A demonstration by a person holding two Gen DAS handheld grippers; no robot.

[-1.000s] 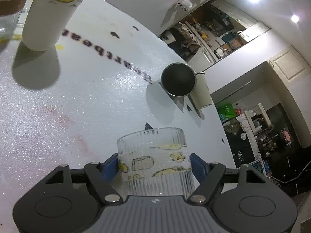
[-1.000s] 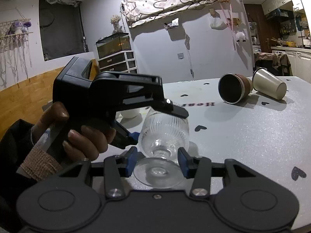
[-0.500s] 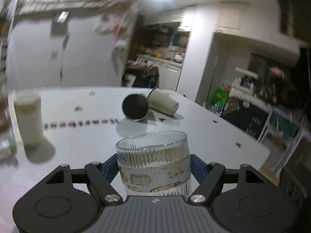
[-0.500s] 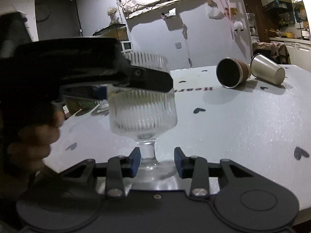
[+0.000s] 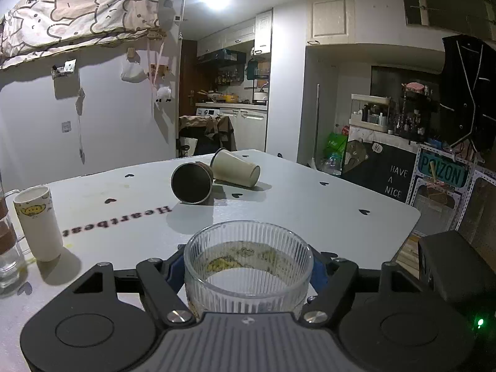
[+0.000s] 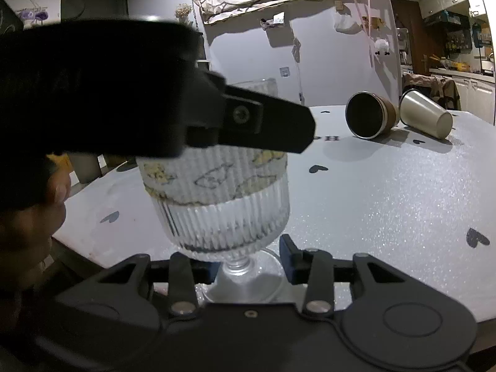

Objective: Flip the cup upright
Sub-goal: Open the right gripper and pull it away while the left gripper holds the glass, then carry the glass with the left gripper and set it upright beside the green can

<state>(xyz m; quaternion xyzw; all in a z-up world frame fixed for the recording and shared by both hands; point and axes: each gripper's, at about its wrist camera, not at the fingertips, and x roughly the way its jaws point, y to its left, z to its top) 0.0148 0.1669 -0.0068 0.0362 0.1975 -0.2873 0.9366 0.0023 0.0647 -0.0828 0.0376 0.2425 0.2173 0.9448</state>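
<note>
A ribbed clear glass goblet (image 5: 248,266) with a yellow patterned band stands upright, mouth up. My left gripper (image 5: 246,271) is shut on its bowl. In the right wrist view the goblet (image 6: 217,198) has its foot on or just above the table near the front edge. My right gripper (image 6: 245,271) is open, its jaws on either side of the stem without touching it. The left gripper body (image 6: 124,93) hides the top of the bowl there.
A dark metal cup (image 5: 191,184) and a cream cup (image 5: 235,169) lie on their sides at the far middle of the white table (image 5: 325,204). A white paper cup (image 5: 37,223) stands upright at the left beside a glass mug (image 5: 6,245).
The goblet has turned from lying tilted to upright. My left gripper rotated with it to level. My right gripper's jaws have opened wider around the stem.
</note>
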